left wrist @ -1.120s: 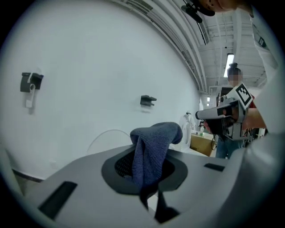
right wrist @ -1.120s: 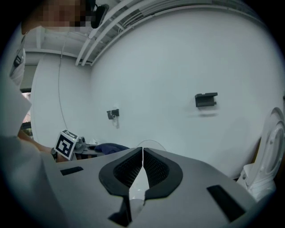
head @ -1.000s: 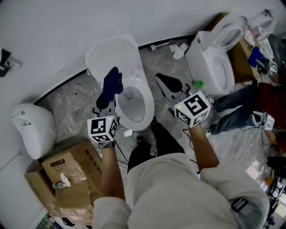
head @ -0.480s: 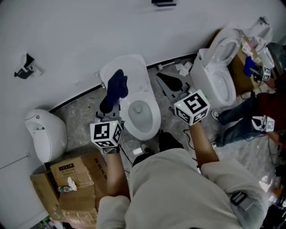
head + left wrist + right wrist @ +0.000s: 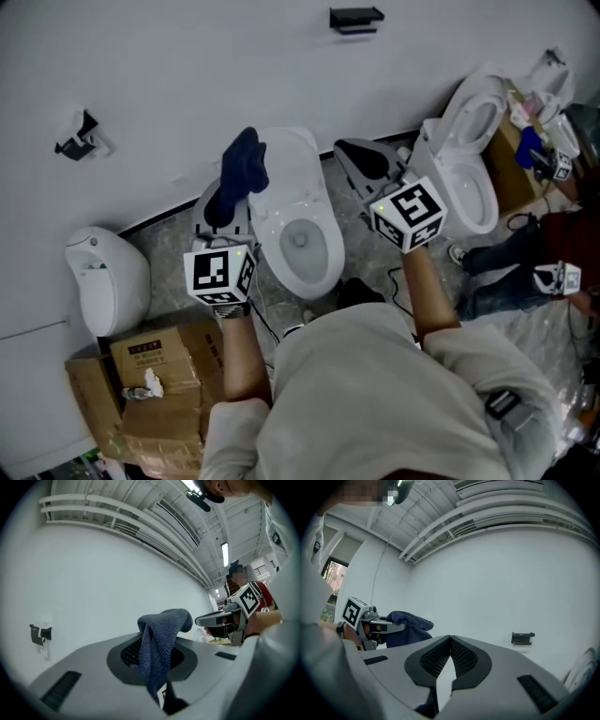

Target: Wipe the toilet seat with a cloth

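Observation:
A dark blue cloth (image 5: 240, 176) hangs from my left gripper (image 5: 228, 220), which is shut on it. In the left gripper view the cloth (image 5: 161, 637) bunches up between the pads and droops over the tips. It is held in the air at the left of the white toilet (image 5: 323, 253), whose lid (image 5: 291, 155) stands raised against the wall. My right gripper (image 5: 354, 155) is shut with nothing in it, up in the air at the toilet's right. Its pads (image 5: 461, 654) meet at the tip. Both grippers point level at the white wall.
A second toilet (image 5: 469, 178) stands at the right, with another person's legs (image 5: 511, 267) beside it. A white fixture (image 5: 103, 281) and cardboard boxes (image 5: 150, 375) are at the left. A black bracket (image 5: 356, 17) and a smaller bracket (image 5: 77, 139) are on the wall.
Both grippers have risen from beside the bowl to higher in front of the wall. The cloth has stayed in the left gripper, and the right gripper has stayed shut.

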Available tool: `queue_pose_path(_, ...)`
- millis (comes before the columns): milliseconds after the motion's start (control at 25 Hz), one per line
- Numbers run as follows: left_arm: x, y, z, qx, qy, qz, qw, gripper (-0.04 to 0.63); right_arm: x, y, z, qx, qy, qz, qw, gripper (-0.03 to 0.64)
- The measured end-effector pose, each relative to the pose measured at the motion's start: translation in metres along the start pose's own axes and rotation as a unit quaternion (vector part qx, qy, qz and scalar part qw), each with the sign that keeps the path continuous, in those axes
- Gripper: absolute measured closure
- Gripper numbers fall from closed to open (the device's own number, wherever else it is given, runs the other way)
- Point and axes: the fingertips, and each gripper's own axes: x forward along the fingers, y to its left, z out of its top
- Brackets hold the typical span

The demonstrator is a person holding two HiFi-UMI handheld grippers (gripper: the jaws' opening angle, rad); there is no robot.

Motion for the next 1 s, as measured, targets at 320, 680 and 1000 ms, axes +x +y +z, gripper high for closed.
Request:
queue_pose_path(320, -0.013, 0.001, 0.016, 0.005, -0.009, 0.002, 0.9999, 0.558, -0.004, 0.011, 0.02, -0.018, -0.006, 0.0, 1.0, 0.589)
queue_pose_path(680, -0.021, -0.007, 0.015, 0.005, -0.009, -0.006, 0.9999, 0.558, -0.013, 0.017, 0.018, -0.019, -0.006, -0.006, 1.0, 0.589)
queue_pose_path(1000, -0.022, -0.004, 0.019, 0.002, -0.011, -0.011, 0.9999, 0.558, -0.007, 0.02, 0.023, -0.022, -0.005, -0.003, 1.0, 0.589)
